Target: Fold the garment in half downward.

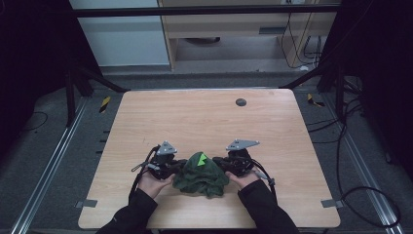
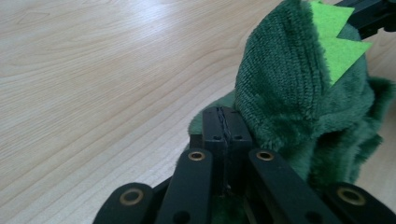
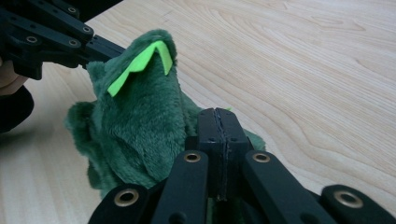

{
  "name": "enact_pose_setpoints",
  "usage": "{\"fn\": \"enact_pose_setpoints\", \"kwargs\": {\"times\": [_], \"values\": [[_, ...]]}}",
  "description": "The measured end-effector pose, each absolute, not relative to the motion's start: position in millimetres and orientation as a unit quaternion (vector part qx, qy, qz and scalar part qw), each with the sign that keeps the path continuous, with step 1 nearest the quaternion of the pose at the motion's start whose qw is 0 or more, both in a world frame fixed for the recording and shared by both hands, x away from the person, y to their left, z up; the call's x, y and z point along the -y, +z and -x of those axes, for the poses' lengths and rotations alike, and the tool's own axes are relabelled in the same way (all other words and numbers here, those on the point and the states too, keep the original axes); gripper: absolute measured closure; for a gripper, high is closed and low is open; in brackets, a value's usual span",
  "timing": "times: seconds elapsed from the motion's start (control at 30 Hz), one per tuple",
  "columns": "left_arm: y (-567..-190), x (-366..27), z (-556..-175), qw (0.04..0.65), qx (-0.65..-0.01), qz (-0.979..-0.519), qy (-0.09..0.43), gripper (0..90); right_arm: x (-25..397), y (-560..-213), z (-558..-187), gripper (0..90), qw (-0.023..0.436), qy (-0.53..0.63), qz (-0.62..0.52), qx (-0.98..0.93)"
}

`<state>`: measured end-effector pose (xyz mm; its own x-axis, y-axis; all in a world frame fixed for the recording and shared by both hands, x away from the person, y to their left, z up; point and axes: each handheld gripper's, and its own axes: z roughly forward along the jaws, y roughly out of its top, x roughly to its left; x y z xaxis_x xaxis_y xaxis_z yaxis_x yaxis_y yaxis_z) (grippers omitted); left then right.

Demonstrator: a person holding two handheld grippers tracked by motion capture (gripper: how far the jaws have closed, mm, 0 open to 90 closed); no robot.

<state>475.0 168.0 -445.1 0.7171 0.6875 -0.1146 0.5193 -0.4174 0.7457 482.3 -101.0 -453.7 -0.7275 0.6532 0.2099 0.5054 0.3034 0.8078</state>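
A dark green plush cloth [image 1: 202, 173] with bright green felt spikes [image 1: 201, 160] lies bunched near the front middle of the wooden table [image 1: 204, 122]. My left gripper [image 1: 179, 168] is at its left side and my right gripper [image 1: 220, 163] at its right. In the left gripper view the black jaws [image 2: 222, 114] are pressed together against the plush [image 2: 289, 88], with fuzz showing under them. The right gripper view has the jaws [image 3: 218, 116] likewise together at the plush's [image 3: 135, 121] edge, and the left gripper [image 3: 56, 37] is beyond it. Part of the cloth stands raised between the two.
A small black round mark [image 1: 240, 102] sits near the table's far edge. Grey tape tabs [image 1: 86, 203] mark the front corners. Dark frame posts [image 1: 70, 92] and cables [image 1: 350, 146] flank the table. Bare wood stretches behind the plush.
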Motion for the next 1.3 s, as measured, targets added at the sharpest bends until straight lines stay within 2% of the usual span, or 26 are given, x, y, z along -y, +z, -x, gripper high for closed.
{"fn": "enact_pose_setpoints", "kwargs": {"times": [0.5,1.3], "values": [[-436.7,-170.0,-447.1,0.412,-0.331,-0.844,0.088,89.7,108.0,-448.5,-460.0,89.8,0.073,0.474,-0.347,-0.806],[-462.1,-171.3,-427.9,0.366,-0.331,-0.867,0.067,89.7,112.1,-465.8,-437.9,89.5,0.054,0.452,-0.347,-0.82]]}}
